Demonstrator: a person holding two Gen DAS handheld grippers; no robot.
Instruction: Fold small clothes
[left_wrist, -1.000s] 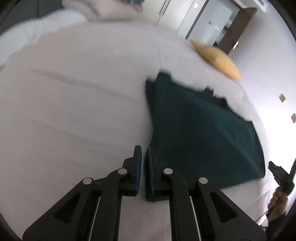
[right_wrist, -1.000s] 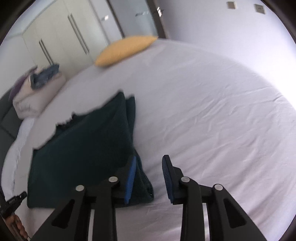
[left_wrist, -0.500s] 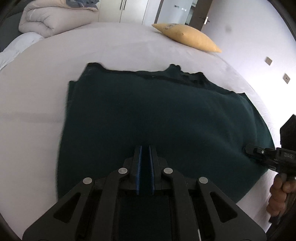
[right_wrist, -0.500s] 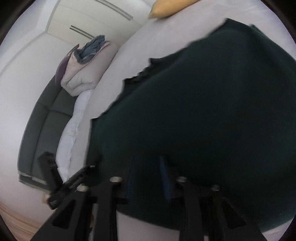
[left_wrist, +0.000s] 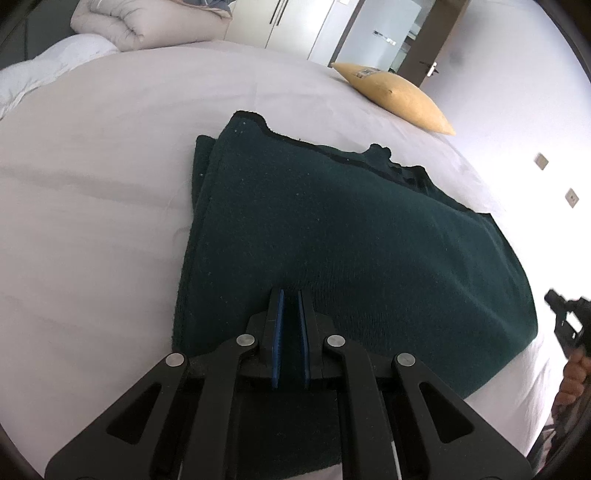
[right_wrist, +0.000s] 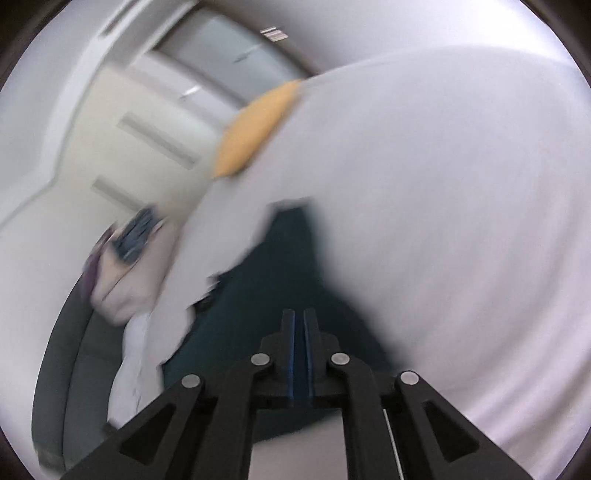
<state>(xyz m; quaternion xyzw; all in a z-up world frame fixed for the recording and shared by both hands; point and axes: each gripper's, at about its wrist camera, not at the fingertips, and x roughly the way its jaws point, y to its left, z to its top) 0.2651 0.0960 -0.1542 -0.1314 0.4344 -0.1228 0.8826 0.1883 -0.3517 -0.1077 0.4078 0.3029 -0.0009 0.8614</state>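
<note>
Garment: the dark green garment (left_wrist: 351, 251) lies flat on the white bed sheet (left_wrist: 92, 206), doubled over, with a second layer showing along its left edge; I'd judge one fold is already in and it's laid out this way so you can make the next.

Left gripper: your left gripper (left_wrist: 290, 295) hangs over the near part of the cloth, angled down, its blue pads (left_wrist: 277, 339) nearly together with only a slim gap and nothing pinched between them.

Right gripper: your right gripper (right_wrist: 299, 314) shows a narrow slit between its pads and the jaws are opening (the right wrist view is badly smeared). No cloth appears between them.

Garment relative to tools: it spreads ahead of and under the left tips; in the right wrist view it sits just ahead and left of the tips, and whether they touch it I cannot tell.

Your right hand: seen from the left wrist camera, it is off the garment's right edge, apart from it.

Surroundings: a yellow pillow (left_wrist: 395, 96) and a folded duvet (left_wrist: 147, 26) lie well beyond the garment, clear of your working area.
</note>
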